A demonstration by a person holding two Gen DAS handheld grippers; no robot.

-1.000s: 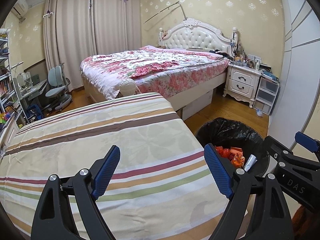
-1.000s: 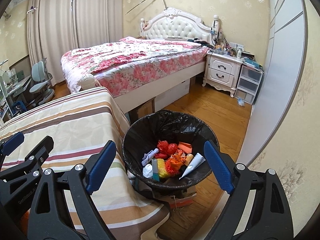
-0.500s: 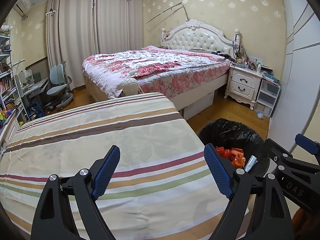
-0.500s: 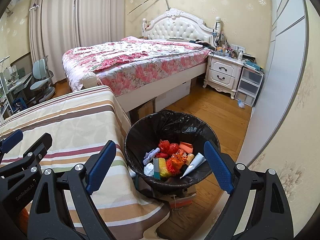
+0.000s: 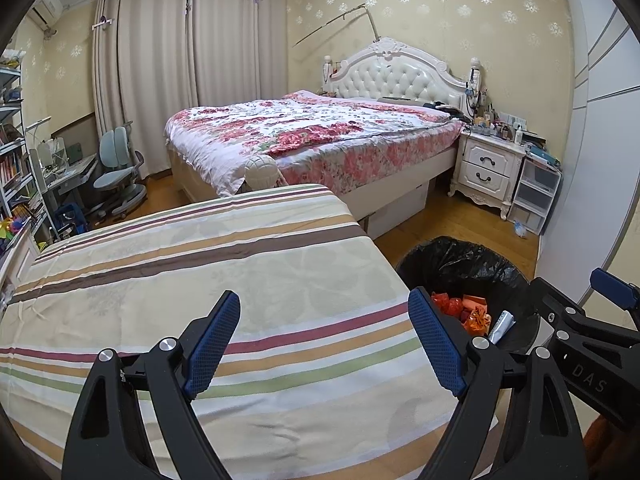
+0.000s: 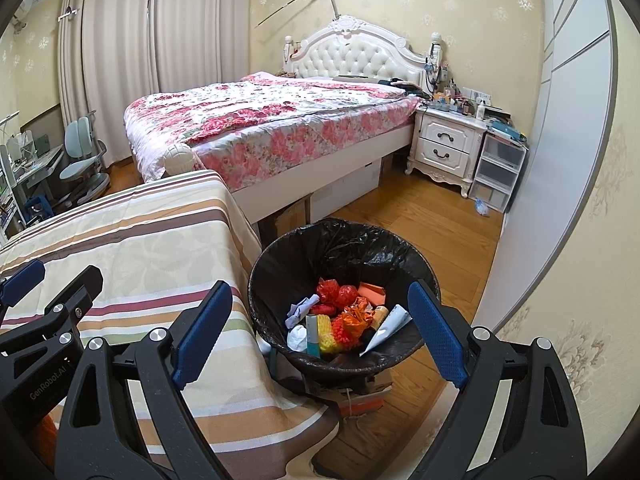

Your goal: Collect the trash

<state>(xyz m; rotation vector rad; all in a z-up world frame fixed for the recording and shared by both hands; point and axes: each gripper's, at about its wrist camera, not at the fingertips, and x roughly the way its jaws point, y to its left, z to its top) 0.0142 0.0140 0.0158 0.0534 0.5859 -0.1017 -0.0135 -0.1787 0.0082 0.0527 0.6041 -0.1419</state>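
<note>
A bin with a black liner stands on the wood floor beside a table under a striped cloth. Inside lies trash: red and orange wrappers, a white tube, a yellow piece and crumpled tissue. My right gripper hangs open above the bin with nothing between its blue pads. My left gripper hovers open and empty over the striped cloth. The bin shows at its right, partly behind the right gripper's frame.
A floral bed with a white headboard fills the back. A white nightstand and plastic drawers stand at the right wall. Cardboard boxes sit under the bed. A desk chair and shelves are at the far left.
</note>
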